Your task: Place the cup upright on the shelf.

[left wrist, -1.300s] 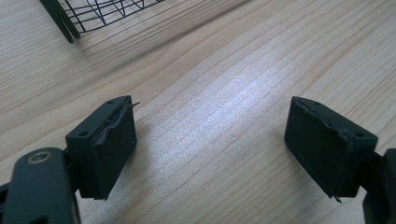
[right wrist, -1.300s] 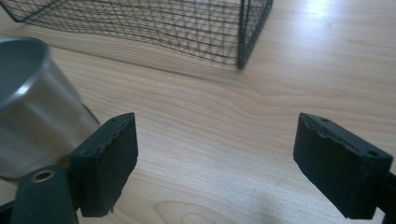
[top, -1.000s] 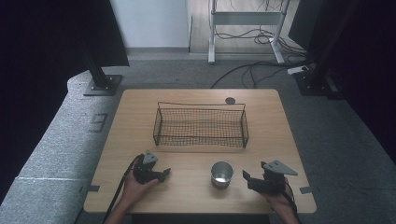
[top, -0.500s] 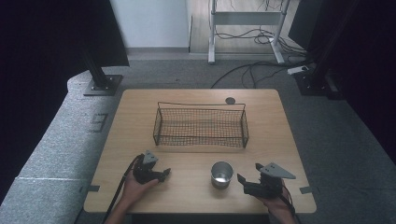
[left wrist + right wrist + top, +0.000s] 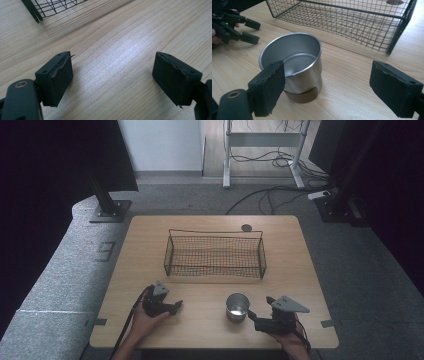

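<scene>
Jaws of the right gripper [image 5: 251, 314] have just been opening, empty, now sliding left beside the steel cup [image 5: 237, 306]; left gripper [image 5: 176, 306] gapes idle.

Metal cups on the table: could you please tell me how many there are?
1. The metal cup stands upright near the table's front edge, in front of the wire basket, just left of the right gripper.
</scene>
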Motion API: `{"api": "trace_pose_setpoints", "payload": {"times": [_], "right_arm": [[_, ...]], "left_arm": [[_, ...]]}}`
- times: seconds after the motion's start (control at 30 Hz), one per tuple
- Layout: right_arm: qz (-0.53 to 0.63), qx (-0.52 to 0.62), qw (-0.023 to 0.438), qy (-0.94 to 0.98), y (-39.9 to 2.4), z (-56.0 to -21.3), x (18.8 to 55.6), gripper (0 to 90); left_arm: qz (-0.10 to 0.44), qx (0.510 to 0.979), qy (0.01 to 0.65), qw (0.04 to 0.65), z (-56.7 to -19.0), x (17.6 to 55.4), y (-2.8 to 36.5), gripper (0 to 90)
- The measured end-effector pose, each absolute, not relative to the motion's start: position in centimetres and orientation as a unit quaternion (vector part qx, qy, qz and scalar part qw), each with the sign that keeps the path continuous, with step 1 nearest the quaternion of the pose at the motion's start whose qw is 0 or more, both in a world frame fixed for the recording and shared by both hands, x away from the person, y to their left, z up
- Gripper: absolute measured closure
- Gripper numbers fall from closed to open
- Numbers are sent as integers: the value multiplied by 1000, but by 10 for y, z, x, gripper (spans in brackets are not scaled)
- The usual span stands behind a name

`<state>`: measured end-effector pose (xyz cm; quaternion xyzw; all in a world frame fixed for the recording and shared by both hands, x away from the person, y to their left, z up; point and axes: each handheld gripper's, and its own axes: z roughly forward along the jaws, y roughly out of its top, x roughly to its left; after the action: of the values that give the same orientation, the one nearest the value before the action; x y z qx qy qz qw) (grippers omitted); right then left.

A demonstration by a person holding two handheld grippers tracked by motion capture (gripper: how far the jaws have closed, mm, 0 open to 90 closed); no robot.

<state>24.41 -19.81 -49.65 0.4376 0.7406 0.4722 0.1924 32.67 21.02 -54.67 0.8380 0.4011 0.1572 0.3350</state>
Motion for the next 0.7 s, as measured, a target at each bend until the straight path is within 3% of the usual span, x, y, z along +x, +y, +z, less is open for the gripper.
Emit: {"api": "trace_pose_setpoints", "payload": {"times": [0.7], "right_arm": [[481,429,179,744,-181,-497,242,105]], "left_arm": [[157,838,401,335,-547,327,210,166]]}}
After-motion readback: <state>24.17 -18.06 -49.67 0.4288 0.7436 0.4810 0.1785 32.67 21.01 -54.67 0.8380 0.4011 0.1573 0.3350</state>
